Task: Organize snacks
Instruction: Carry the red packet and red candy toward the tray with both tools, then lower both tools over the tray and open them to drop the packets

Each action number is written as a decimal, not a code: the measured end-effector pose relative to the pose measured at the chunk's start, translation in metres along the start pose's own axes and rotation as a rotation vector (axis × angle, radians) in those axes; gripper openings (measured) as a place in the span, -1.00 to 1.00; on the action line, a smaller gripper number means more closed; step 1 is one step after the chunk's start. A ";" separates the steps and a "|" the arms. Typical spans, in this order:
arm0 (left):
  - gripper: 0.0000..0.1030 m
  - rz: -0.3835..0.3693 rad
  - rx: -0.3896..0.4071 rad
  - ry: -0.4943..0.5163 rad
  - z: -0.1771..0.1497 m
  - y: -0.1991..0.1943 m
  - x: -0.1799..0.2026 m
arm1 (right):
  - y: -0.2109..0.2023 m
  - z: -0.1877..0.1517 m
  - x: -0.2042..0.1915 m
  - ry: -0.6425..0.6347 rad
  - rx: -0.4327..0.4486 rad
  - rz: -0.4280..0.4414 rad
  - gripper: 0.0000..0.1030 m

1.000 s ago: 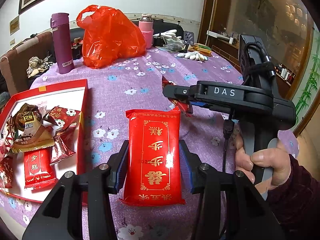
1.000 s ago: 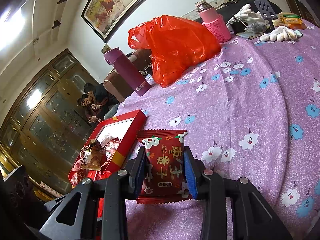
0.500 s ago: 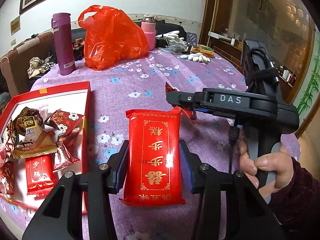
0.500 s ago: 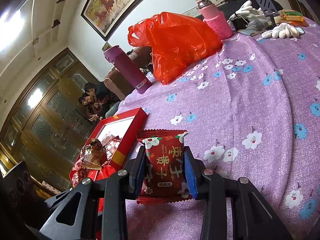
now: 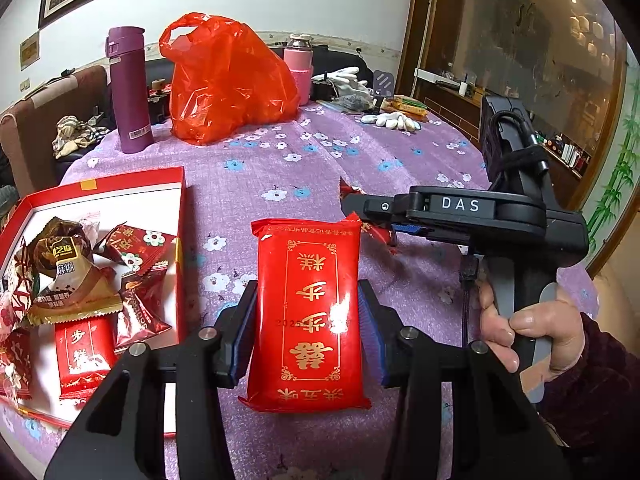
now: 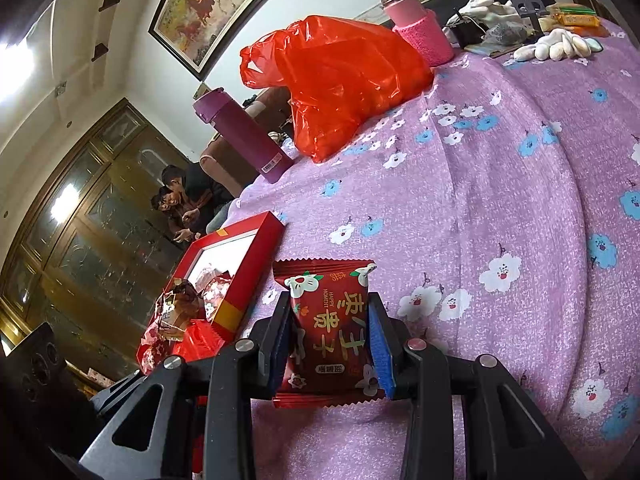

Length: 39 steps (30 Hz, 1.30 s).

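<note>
The left gripper (image 5: 306, 322) is clamped on a glossy red rectangular snack packet with gold characters (image 5: 308, 312), its blue pads pressing the packet's two long sides. The packet's long axis runs along the fingers, one short end pointing away toward the far side of the table, and it is held above the purple cloth with white and blue flowers (image 5: 360, 152). The right gripper (image 6: 330, 334) is closed on a smaller dark red sachet with white flower prints and zigzag ends (image 6: 328, 328), its long axis likewise along the fingers and its far zigzag end sticking out past the fingertips.

To the left of the gold-lettered packet lies an open shallow red cardboard box with a white inside (image 5: 176, 216), holding several wrapped snacks, among them a brown and gold one. In the left wrist view the right gripper reaches across just beyond the packet's far end, a person's hand (image 5: 524, 332) on its handle. Far off stand a tall purple flask (image 5: 128, 88), a crumpled red plastic bag (image 5: 228, 80) and a pink bottle (image 5: 299, 66); white gloves (image 5: 390, 120) lie further right
</note>
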State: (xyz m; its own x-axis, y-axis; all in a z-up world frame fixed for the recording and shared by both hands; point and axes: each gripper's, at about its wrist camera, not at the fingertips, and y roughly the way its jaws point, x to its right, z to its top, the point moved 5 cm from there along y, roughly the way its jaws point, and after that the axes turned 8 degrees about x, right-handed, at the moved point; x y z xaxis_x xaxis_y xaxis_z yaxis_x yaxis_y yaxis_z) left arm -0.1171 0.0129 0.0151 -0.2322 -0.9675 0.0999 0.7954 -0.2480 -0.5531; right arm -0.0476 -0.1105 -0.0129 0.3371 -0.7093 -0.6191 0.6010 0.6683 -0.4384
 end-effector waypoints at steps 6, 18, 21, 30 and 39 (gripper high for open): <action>-0.13 0.002 0.009 -0.005 -0.001 -0.006 -0.003 | 0.000 0.000 0.001 0.004 0.003 -0.006 -0.27; -0.13 0.054 0.064 -0.045 0.012 -0.024 -0.032 | -0.003 0.001 -0.001 -0.001 0.009 -0.019 -0.27; -0.13 0.077 0.081 -0.059 0.015 -0.032 -0.044 | -0.004 0.001 -0.008 -0.027 0.018 -0.028 -0.27; -0.13 0.200 0.146 -0.138 0.025 -0.063 -0.105 | 0.016 0.005 -0.071 -0.077 -0.008 0.109 -0.28; -0.13 0.358 0.215 -0.230 0.029 -0.100 -0.177 | 0.038 0.006 -0.157 -0.175 -0.031 0.248 -0.28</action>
State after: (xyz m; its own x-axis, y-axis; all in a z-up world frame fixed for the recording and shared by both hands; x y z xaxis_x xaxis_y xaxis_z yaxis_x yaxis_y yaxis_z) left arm -0.1390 0.2080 0.0766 0.1885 -0.9737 0.1280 0.9063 0.1222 -0.4045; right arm -0.0734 0.0247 0.0717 0.5924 -0.5495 -0.5891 0.4632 0.8306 -0.3090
